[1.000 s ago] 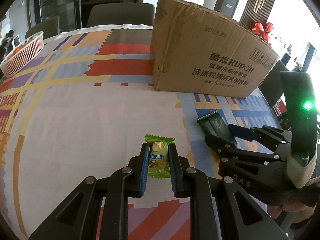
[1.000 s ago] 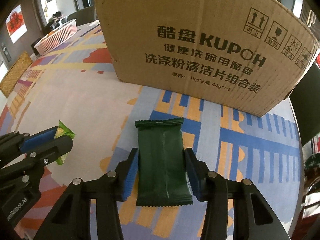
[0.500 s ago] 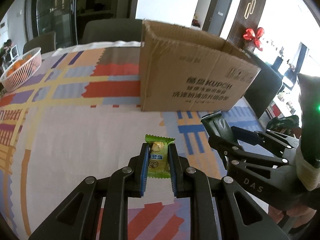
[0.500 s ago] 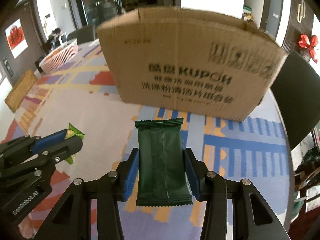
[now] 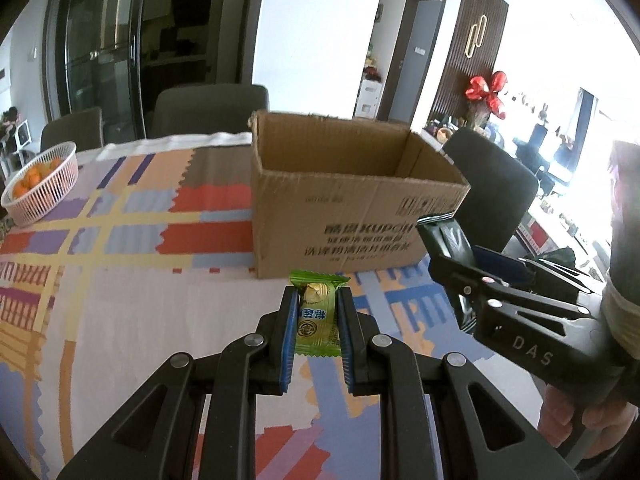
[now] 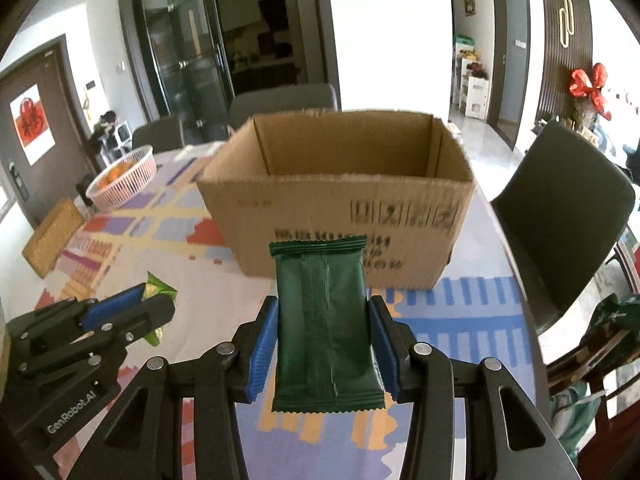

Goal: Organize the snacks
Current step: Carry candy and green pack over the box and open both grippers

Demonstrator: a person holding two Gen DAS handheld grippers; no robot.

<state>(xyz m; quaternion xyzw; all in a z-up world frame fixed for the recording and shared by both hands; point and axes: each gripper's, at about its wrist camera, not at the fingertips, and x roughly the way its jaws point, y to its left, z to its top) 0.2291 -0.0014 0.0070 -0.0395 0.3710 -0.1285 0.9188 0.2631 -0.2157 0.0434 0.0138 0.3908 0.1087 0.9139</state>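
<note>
My left gripper (image 5: 317, 312) is shut on a small light-green candy packet (image 5: 316, 318), held in the air above the table. My right gripper (image 6: 326, 320) is shut on a dark green snack bar (image 6: 325, 320), also lifted. An open cardboard box (image 5: 352, 216) with Chinese print stands ahead of both on the patterned tablecloth; its inside walls show, its bottom is hidden. In the right wrist view the box (image 6: 340, 208) is straight ahead and the left gripper (image 6: 132, 304) with the candy (image 6: 158, 288) is at lower left. The right gripper (image 5: 472, 256) shows at the right of the left wrist view.
A white basket of oranges (image 5: 40, 188) stands at the far left of the table (image 5: 120, 300). A woven mat (image 6: 52, 236) lies at the left edge. Dark chairs (image 6: 560, 216) surround the table. A green bag (image 6: 612, 320) sits on furniture off the right edge.
Both grippers have risen with their snacks; the box now appears lower and further off, and its open top has come into view.
</note>
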